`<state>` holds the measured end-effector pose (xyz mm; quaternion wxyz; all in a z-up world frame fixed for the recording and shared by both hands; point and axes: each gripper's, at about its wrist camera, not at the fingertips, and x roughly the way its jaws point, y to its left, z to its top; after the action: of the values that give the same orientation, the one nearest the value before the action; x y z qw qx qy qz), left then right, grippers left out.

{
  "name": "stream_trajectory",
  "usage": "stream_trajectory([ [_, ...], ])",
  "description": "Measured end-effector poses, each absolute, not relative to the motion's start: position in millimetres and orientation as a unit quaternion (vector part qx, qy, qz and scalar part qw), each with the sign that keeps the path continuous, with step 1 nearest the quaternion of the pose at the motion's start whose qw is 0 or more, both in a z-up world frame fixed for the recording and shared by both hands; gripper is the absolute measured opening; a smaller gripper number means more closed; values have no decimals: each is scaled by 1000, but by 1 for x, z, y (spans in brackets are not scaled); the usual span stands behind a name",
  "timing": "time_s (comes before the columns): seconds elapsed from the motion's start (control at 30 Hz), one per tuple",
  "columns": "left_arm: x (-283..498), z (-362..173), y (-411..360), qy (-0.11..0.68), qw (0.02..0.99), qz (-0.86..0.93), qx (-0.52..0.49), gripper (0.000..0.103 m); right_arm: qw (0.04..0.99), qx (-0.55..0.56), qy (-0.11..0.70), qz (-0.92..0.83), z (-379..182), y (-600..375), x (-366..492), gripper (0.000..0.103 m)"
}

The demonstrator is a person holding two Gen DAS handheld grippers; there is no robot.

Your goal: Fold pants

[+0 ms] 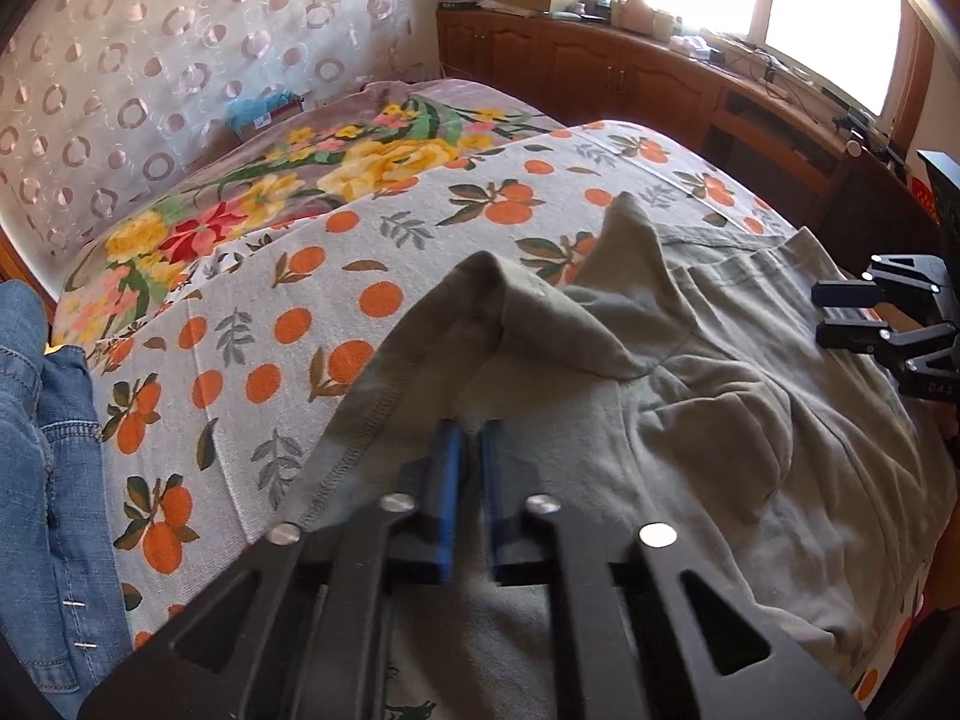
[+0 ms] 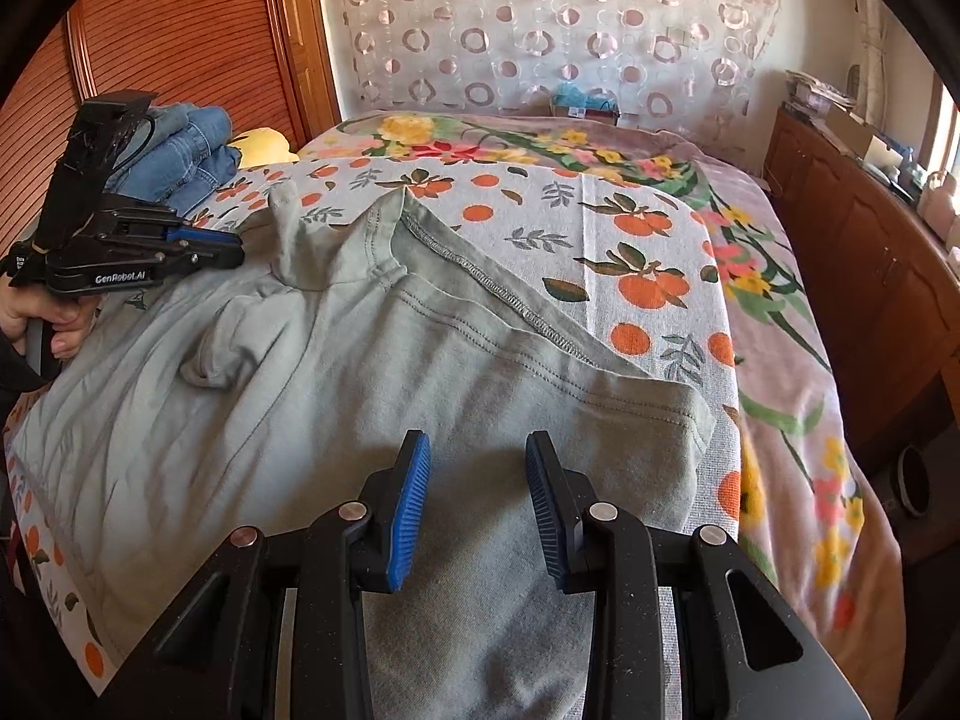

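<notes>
Grey-green pants [image 1: 690, 396] lie rumpled on the bed, also seen in the right wrist view [image 2: 336, 396]. My left gripper [image 1: 471, 438] is nearly shut just above the pants near a raised fold [image 1: 498, 282]; I see no cloth between its blue pads. It also shows in the right wrist view [image 2: 231, 246], at the left over the pants. My right gripper [image 2: 478, 450] is open and empty above the pants' hemmed end [image 2: 648, 414]. It shows at the right edge of the left wrist view [image 1: 831, 312], open.
The bed has an orange-print cover [image 2: 630, 222] and a floral blanket [image 1: 300, 180]. Folded jeans [image 2: 186, 150] lie at the far left; denim [image 1: 42, 450] shows close by. A wooden cabinet [image 1: 630, 72] runs under the window.
</notes>
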<state>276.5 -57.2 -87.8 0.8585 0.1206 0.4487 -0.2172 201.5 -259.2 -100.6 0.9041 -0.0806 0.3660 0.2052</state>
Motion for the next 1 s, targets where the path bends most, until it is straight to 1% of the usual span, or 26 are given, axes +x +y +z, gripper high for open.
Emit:
stream_trajectory([
  [0.17,267,-76,-57,420,876,-203,127,4,907,-85,357,205,-102,-264,198,35],
  [0.37,269,-45,-43,370,907,-176,93,4,909,-57,361,202,-102,-277,200,34],
  [0.47,278,-52,-44,380,904,-168,103,5,909,-54,361,203,-103,-279,200,34],
  [0.6,289,-81,-42,426,885,-151,111,5,909,-64,360,198,-103,-275,198,34],
  [0.73,288,-84,-33,422,891,-128,106,6,910,-78,362,188,-100,-275,198,34],
  [0.77,287,-83,-31,423,891,-131,99,11,910,-75,361,190,-97,-278,199,34],
  [0.8,285,-81,-27,422,892,-131,90,19,912,-68,358,191,-93,-282,201,34],
  [0.83,283,-78,-25,419,894,-133,86,21,913,-64,355,189,-89,-286,203,34],
  [0.93,272,-73,-25,410,898,-141,81,38,918,-58,347,183,-77,-295,214,35],
  [0.97,268,-73,-25,407,898,-146,78,48,917,-58,348,185,-75,-296,218,35],
  [1.0,264,-72,-26,404,899,-150,74,48,916,-61,348,188,-73,-296,222,34],
])
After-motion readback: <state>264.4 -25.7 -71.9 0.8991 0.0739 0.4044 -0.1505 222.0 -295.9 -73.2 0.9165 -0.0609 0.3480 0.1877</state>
